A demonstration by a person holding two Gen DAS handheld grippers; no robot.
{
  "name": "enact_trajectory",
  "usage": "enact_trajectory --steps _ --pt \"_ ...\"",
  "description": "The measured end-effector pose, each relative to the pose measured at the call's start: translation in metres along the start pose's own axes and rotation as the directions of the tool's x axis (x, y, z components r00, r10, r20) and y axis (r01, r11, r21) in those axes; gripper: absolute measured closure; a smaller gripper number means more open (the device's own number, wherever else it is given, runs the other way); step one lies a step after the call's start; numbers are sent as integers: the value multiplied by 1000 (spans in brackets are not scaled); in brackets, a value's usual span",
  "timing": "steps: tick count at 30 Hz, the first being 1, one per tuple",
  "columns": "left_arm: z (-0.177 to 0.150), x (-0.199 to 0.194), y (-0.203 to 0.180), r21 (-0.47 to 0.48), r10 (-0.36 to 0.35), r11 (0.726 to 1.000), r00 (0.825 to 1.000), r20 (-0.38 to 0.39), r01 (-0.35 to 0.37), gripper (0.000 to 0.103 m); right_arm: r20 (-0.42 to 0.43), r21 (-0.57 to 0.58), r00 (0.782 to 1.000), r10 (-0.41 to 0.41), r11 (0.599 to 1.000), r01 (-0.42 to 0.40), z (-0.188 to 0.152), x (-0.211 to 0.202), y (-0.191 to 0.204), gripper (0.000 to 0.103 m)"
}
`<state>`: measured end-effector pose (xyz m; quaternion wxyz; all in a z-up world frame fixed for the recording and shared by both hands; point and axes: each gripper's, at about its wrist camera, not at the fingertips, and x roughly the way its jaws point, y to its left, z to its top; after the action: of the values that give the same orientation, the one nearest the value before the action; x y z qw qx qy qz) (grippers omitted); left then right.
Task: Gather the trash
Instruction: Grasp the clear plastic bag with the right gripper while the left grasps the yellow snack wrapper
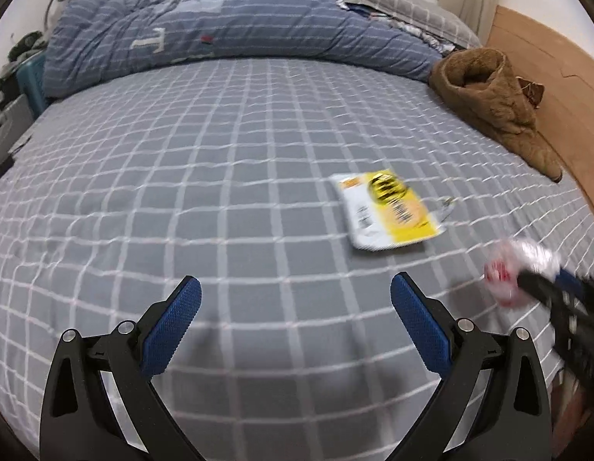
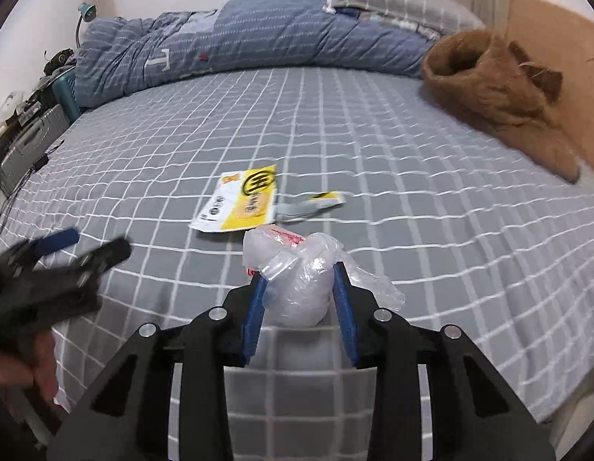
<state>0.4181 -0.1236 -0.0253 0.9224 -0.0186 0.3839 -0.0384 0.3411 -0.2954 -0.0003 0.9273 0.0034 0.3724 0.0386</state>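
Gripping a crumpled clear bag (image 2: 297, 280) at lower centre, the right gripper (image 2: 300, 269) is pinching it between nearly closed pads above the bed (image 2: 412, 146). The left gripper (image 1: 295, 288) is hovering wide open and empty, while the yellow wrapper (image 1: 389, 209) is lying flat mid-frame. Lifting slowly, squeezing firmly, should be keeping the slippery plastic from sliding out.

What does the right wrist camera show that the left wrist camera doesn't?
Only the right wrist view shows the right tongs shut on the crumpled clear plastic bag, both pads pressing it, plus a small torn strip lying flat. Only the left view shows the left tongs open, empty. Both show the yellow wrapper on the checked bedsheet.
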Motion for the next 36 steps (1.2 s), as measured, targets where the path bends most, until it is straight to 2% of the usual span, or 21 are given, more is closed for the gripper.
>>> enact_trajectory --steps 3,6,11,16,19,24,26,27,34,36 --pt "20 12 -22 17 -6 1000 1000 12 6 6 16 32 1000 1 999 -2 0 1 -18 70" --pt "35 29 -42 51 4 999 1000 10 -5 6 -3 64 1000 1 998 0 -4 13 -39 70" --pt "55 74 -63 49 19 999 999 -41 -17 6 -38 61 999 -18 998 20 -9 27 -60 70" --pt "59 97 -76 35 19 999 998 -63 -17 6 -71 93 997 6 996 0 -18 42 -77 70" --pt "58 109 -76 16 21 1000 995 -99 -19 6 -74 58 997 -2 998 7 -19 43 -72 70" --pt "57 119 -83 35 52 998 993 -105 -48 7 -76 67 997 11 998 -6 -19 43 -72 70" --pt "58 122 -84 28 59 998 992 -107 -57 15 -78 72 997 14 997 -9 -18 43 -74 70" --pt "58 124 -85 32 58 998 992 -116 -55 25 -85 72 996 15 997 -9 -17 43 -73 70" --pt "52 124 -81 46 78 996 990 -120 -73 47 -60 48 998 37 998 -34 -8 34 -57 70" --pt "51 124 -81 58 77 996 990 -120 -70 50 -56 63 998 40 997 -37 -8 33 -56 70"
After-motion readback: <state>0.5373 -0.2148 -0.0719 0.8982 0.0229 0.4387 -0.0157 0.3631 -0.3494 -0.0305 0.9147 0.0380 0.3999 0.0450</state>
